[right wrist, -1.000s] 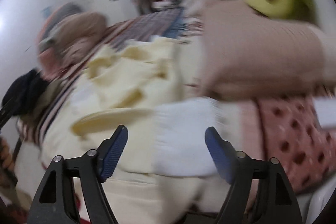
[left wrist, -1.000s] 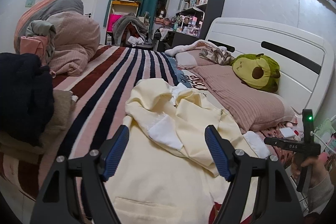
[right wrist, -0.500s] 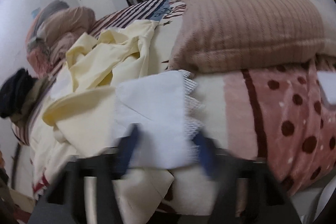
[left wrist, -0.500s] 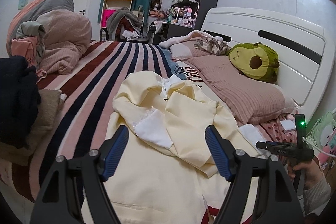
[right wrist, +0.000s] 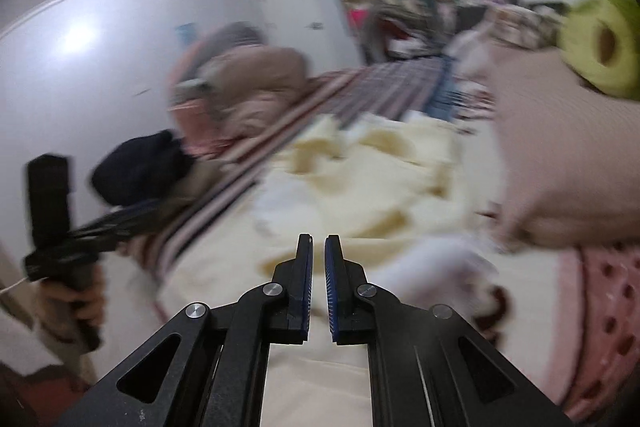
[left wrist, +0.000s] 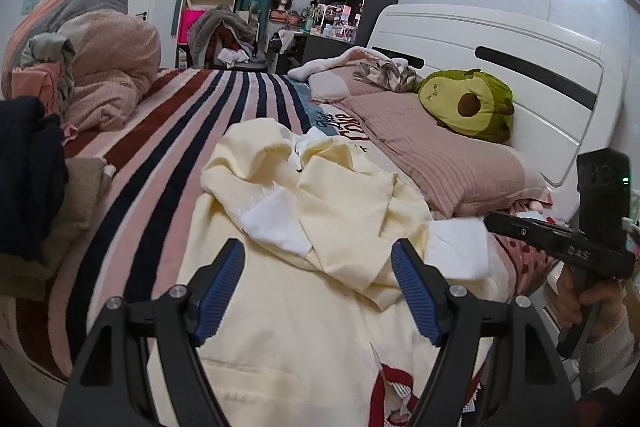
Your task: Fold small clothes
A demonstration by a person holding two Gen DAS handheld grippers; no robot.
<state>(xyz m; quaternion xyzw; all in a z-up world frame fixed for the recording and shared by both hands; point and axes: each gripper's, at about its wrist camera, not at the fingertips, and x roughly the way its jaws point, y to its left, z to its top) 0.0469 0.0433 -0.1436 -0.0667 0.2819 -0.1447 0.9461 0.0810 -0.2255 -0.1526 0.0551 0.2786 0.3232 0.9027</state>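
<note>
A crumpled cream garment (left wrist: 304,195) with white cuffs lies on the striped blanket (left wrist: 180,131). My left gripper (left wrist: 318,251) hangs open just above its near part, with nothing between the blue pads. One white cuff (left wrist: 456,247) lies at the right, beside the tip of my right gripper (left wrist: 488,219), which a hand holds. The right wrist view is blurred. There my right gripper (right wrist: 316,239) has its jaws closing to a thin slit with no cloth between them, above the cream garment (right wrist: 360,179). The white cuff (right wrist: 436,267) is off to its right.
A pink pillow (left wrist: 440,155) and a green avocado plush (left wrist: 468,107) lie along the white headboard (left wrist: 500,47) on the right. Dark and beige clothes (left wrist: 28,167) are piled at the left, with a rolled pink duvet (left wrist: 108,75) behind. Shelves and clutter stand beyond the bed.
My right gripper went from wide open around the white cuff to shut, and it rose and swung left off the cuff. My left gripper stayed open and hardly moved.
</note>
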